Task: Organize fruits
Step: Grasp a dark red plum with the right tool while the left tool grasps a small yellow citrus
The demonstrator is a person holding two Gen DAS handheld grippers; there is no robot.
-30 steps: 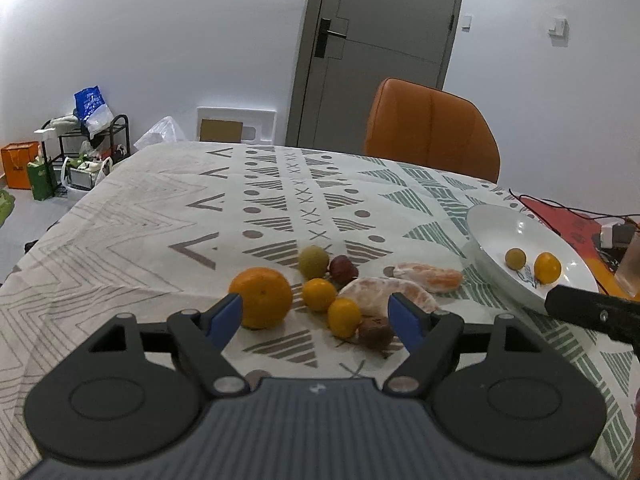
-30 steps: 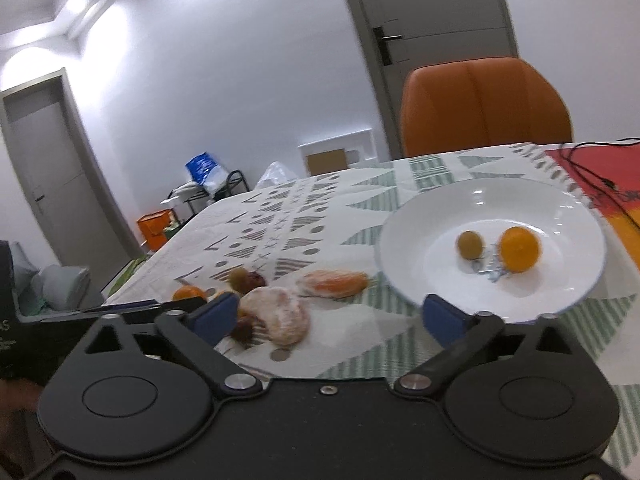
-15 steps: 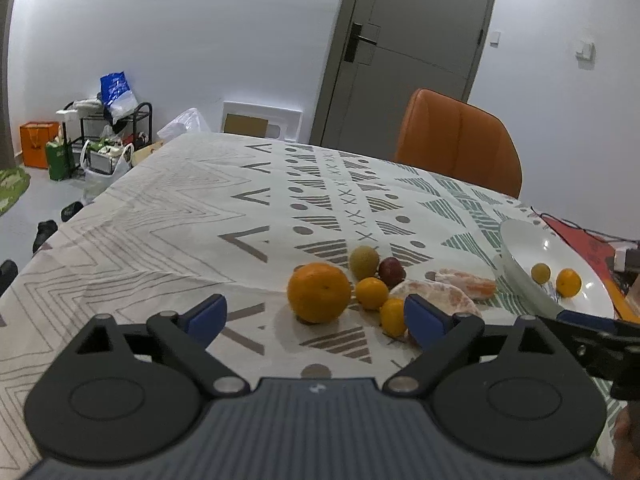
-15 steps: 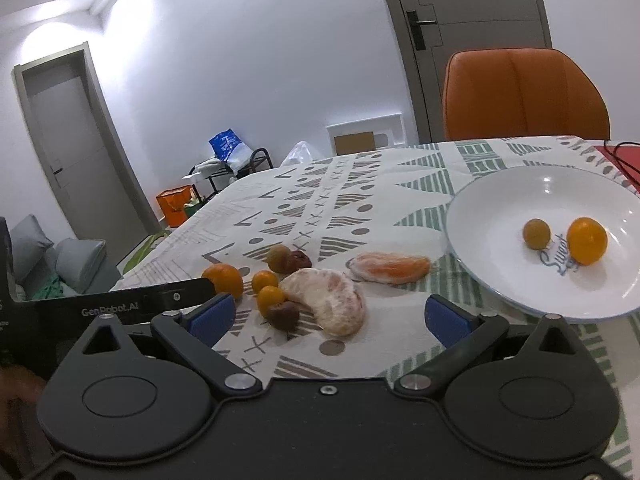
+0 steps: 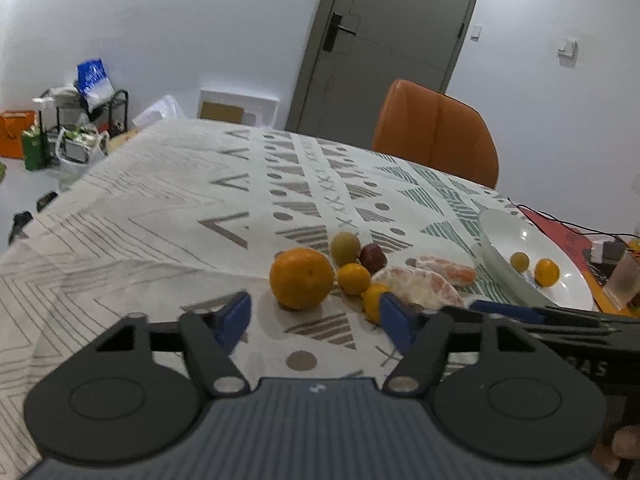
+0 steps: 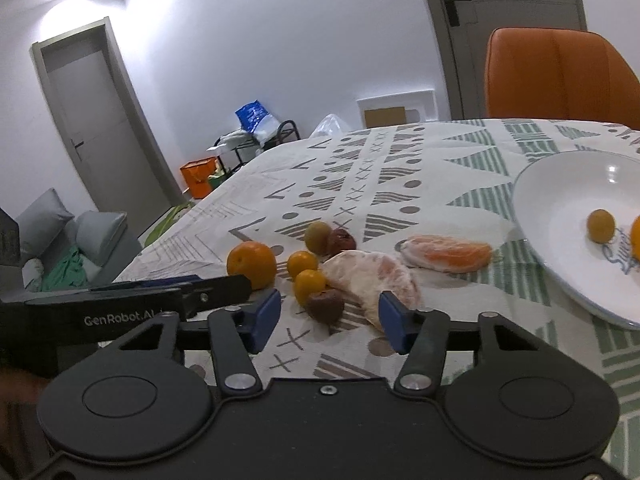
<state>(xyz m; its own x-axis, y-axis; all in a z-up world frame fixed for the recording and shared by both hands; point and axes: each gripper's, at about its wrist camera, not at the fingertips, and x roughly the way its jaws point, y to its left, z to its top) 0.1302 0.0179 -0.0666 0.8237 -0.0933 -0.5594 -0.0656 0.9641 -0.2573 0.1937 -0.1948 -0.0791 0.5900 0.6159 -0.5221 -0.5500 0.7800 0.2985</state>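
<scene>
A table draped in a white cloth with grey and green geometric print (image 5: 168, 216) carries everything here, and the large round orange (image 5: 301, 279) serves as the landmark. Behind the table, far beyond the orange and to its right, stands an orange padded chair (image 5: 436, 132). Well to the right of the orange sits a wide white ceramic plate (image 5: 504, 236), holding a small yellow-green fruit (image 5: 520, 261) and a small orange citrus (image 5: 547, 272) side by side. The left gripper with black arms and blue finger pads (image 5: 314, 316) hovers just in front of the orange, its jaws spread wide with nothing between them. The right gripper of the same build (image 6: 328, 316) is also spread and empty, low over the cloth to the right of the orange. A pale peeled citrus half (image 6: 372, 276) lies to the right of the orange, with a peeled orange-fleshed segment piece (image 6: 448, 254) farther right, between it and the plate. Just behind and right of the orange sits a round yellow-green fruit (image 5: 345, 248) touching a dark red fruit (image 5: 373, 258). Two small yellow-orange citrus fruits (image 5: 353, 278) sit just beside the orange on its right, and a small brown wrinkled fruit (image 6: 325, 305) lies nearest the right gripper.
</scene>
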